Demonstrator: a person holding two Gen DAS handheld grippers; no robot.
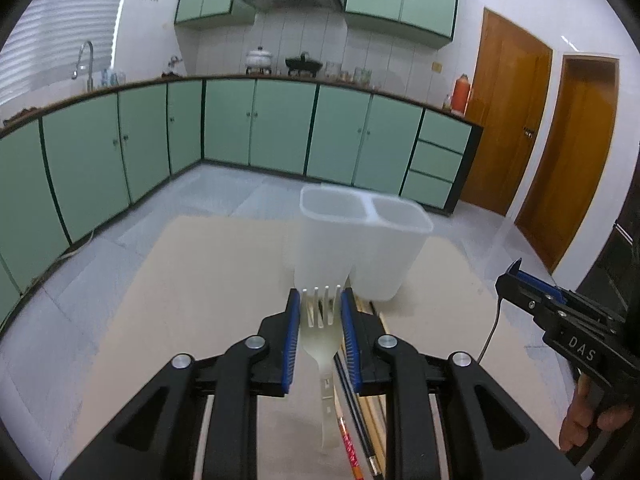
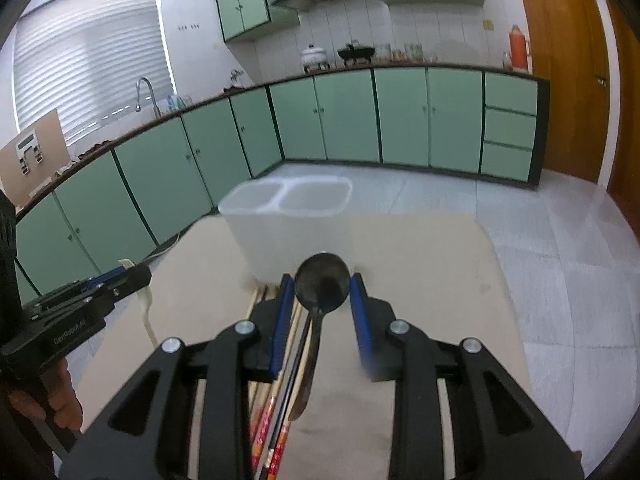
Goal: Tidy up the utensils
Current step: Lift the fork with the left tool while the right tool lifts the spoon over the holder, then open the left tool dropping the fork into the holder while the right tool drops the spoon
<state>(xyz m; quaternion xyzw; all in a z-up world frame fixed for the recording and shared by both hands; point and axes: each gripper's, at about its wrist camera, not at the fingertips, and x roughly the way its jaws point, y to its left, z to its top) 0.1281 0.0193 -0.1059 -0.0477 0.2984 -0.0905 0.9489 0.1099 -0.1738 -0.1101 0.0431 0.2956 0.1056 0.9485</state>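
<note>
Left gripper (image 1: 320, 306) pinches fork (image 1: 322, 332), tines at 12 o'clock toward holder (image 1: 360, 248); right gripper (image 2: 323, 292) apparently clamps spoon (image 2: 321, 283), bowl at 12.

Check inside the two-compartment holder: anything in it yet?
Both compartments of the holder look empty near the rims; their bottoms are hidden. The fork and spoon are outside, in the grippers.

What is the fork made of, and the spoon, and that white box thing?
Fork: probably plastic, pale and see-through. Spoon: likely metal, dark and shiny, though dark plastic is possible. Holder: frosted white plastic, letting light through its walls.
</note>
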